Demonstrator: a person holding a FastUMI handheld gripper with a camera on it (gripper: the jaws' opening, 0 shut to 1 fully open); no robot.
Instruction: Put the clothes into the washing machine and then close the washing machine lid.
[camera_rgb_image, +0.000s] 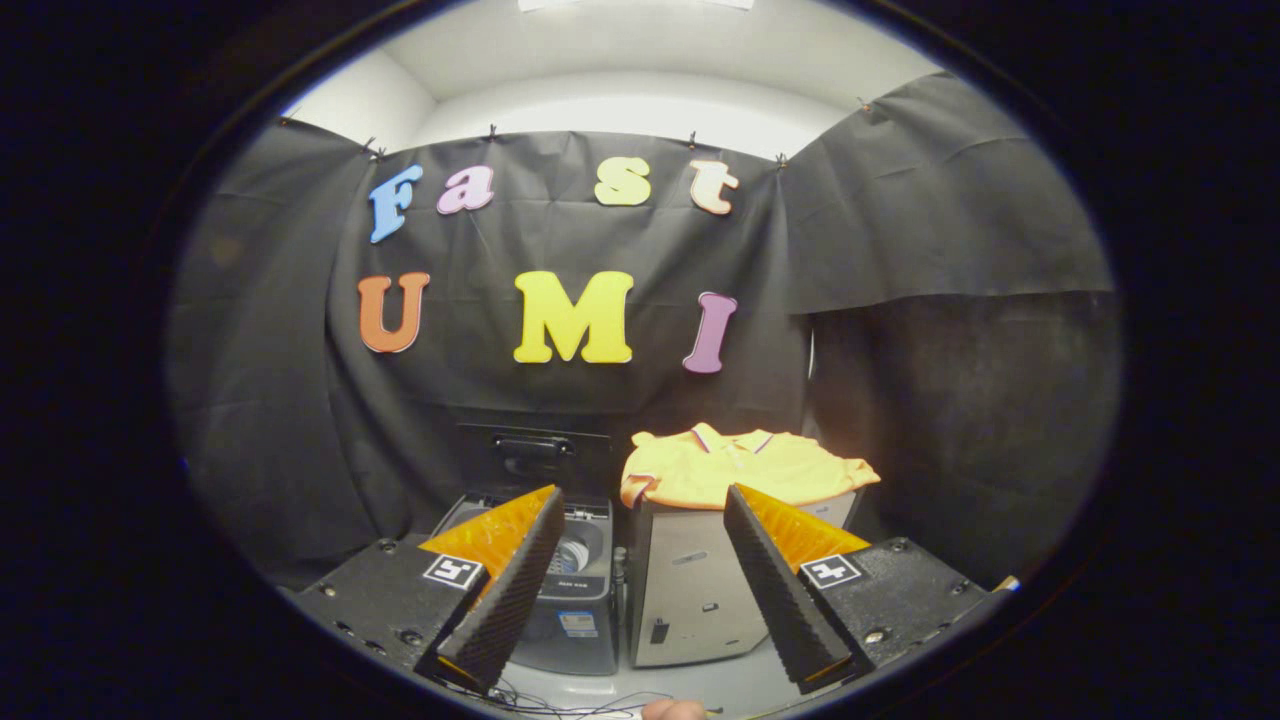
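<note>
Gaping wide, the claw (640, 515) grips nothing, well short of the yellow shirt (740, 465).

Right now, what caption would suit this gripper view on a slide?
Open gripper faces an open washer and a yellow shirt lying on a grey box.

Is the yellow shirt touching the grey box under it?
Touching: in the gripper view the yellow shirt lies draped on the grey box, beyond the open fingers.
</note>
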